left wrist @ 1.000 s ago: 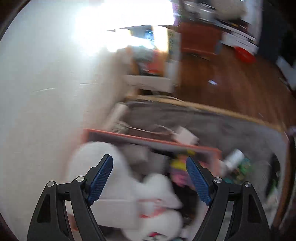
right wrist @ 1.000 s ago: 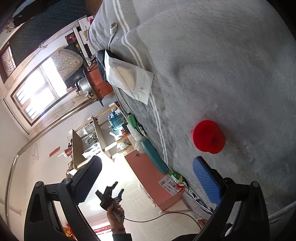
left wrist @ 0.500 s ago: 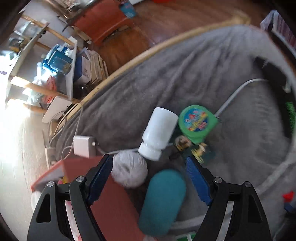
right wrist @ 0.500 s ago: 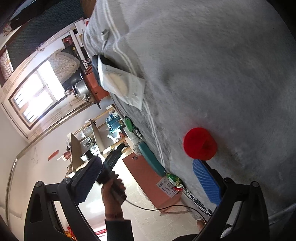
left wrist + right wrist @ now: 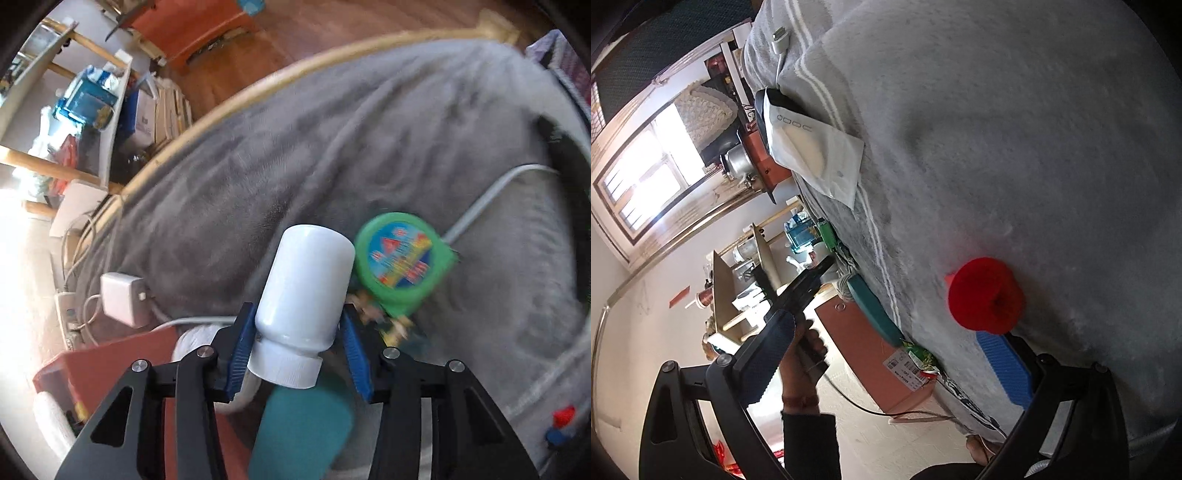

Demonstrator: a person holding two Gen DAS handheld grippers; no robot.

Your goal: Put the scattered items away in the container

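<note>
Since the earlier frame the left gripper has closed around the white bottle, lying on the grey blanket. The right gripper stays wide apart, empty, near the red yarn ball

green tape measure: blurred | teal case: cut off below

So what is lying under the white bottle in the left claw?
Under the white bottle, held by the left claw, a teal case shows, and a ball of white yarn beside it. The bottle covers where they meet the grey blanket.
</note>
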